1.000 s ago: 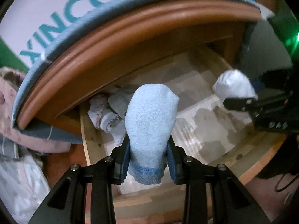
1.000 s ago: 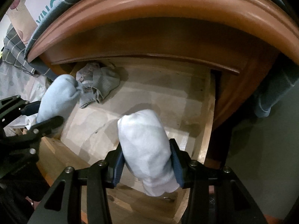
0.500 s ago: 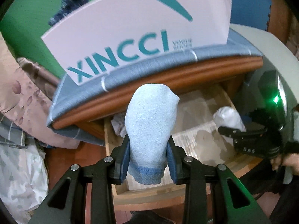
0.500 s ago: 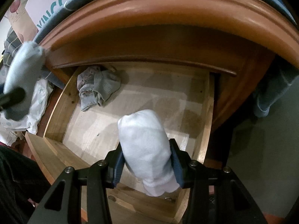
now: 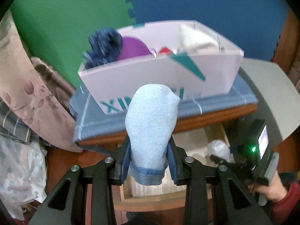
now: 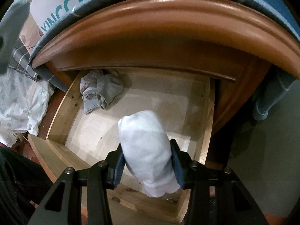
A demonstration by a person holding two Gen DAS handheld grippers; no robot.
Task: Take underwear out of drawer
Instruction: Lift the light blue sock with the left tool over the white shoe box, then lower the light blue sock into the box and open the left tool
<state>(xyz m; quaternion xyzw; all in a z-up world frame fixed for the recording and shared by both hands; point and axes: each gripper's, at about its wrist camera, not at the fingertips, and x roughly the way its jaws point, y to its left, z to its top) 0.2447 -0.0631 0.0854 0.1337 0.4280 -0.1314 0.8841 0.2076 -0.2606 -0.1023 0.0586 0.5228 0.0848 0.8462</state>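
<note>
My left gripper (image 5: 149,161) is shut on a light blue rolled garment (image 5: 150,123) and holds it high, in front of the pink box (image 5: 163,75) on top of the cabinet. My right gripper (image 6: 148,161) is shut on a white rolled garment (image 6: 146,150) and holds it above the open wooden drawer (image 6: 61,112). The right gripper with its white roll (image 5: 221,149) also shows low right in the left wrist view. A grey and patterned bundle of underwear (image 6: 102,91) lies in the drawer's back left corner.
The pink box holds a dark blue cloth (image 5: 104,46), a purple item (image 5: 133,48) and a cream cloth (image 5: 198,45). A blue cloth (image 5: 215,99) covers the cabinet top. The brown cabinet edge (image 6: 150,26) overhangs the drawer. Bedding and a white bag (image 6: 20,97) lie left.
My left gripper has risen with the blue roll from the drawer to the height of the box on top. My right gripper has stayed over the drawer with the white roll.
</note>
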